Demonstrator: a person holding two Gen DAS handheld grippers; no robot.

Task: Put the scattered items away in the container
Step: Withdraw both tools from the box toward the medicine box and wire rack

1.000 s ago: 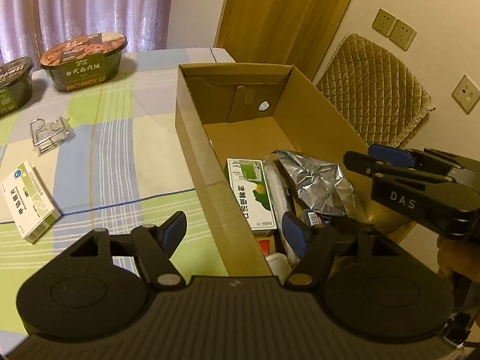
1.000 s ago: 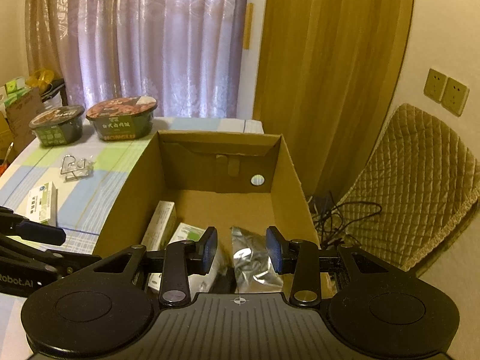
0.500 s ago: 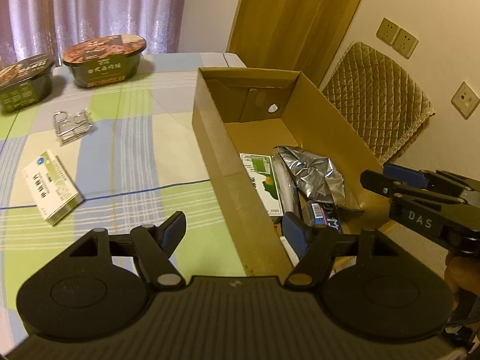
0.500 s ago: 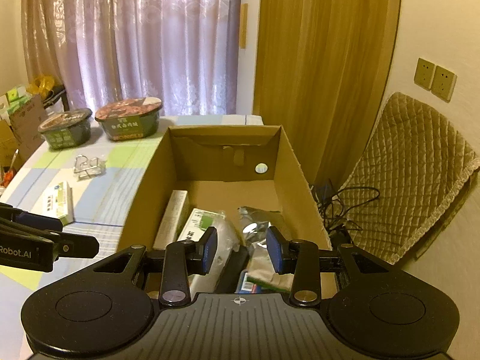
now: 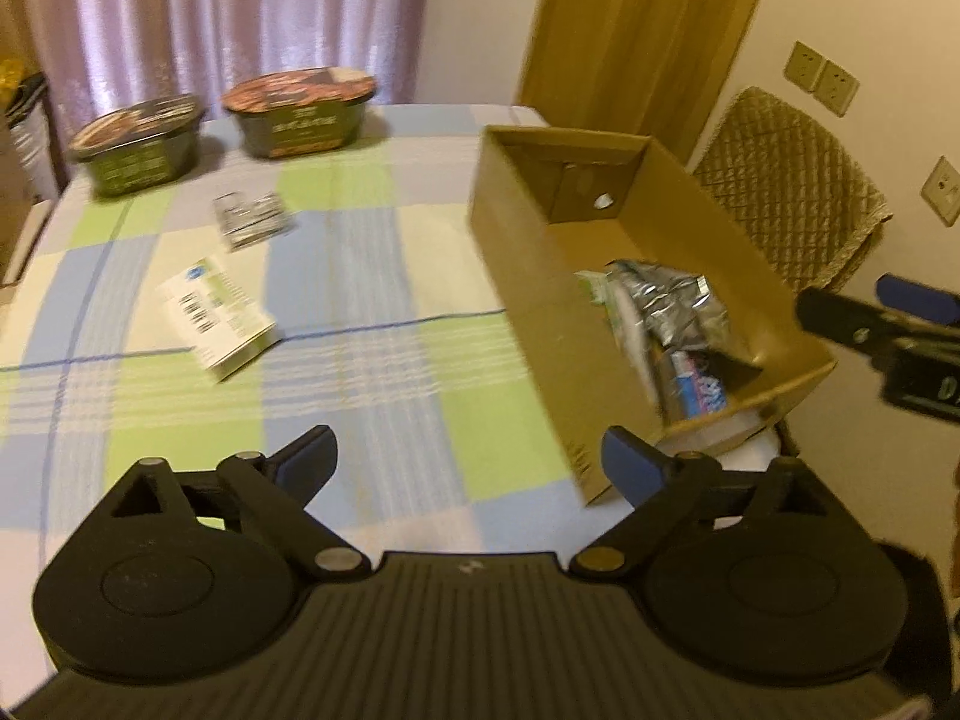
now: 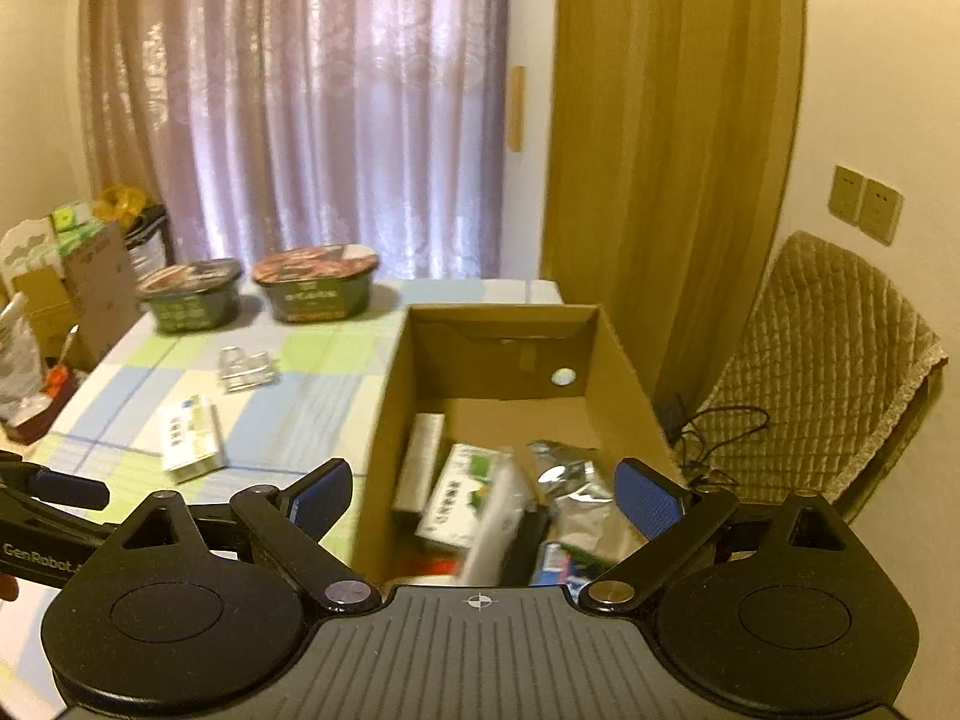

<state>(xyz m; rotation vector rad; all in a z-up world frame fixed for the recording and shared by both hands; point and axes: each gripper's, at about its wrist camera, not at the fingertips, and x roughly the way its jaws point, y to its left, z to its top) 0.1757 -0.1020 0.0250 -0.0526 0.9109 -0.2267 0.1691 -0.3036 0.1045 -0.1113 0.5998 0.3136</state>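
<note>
Cardboard box [image 6: 510, 354], brown and open-topped, lies straight ahead of your right gripper [image 6: 483, 498], whose blue-padded fingers [image 6: 648, 507] are spread wide and hold nothing; inside it you can see a crumpled silver foil pouch [image 6: 570, 480], a white-and-green carton [image 6: 459, 498] and a few blurred packets. Your left gripper [image 5: 468, 468] hangs over the checked tablecloth [image 5: 360, 276] with its fingers [image 5: 309, 459] likewise spread and empty; the box's near corner sits just beyond the right-hand fingertip; well ahead and to the left lie a white-and-green medicine box [image 5: 216, 315], a small wire-like metal piece [image 5: 252, 219], and two dark noodle bowls [image 5: 234, 123].
</note>
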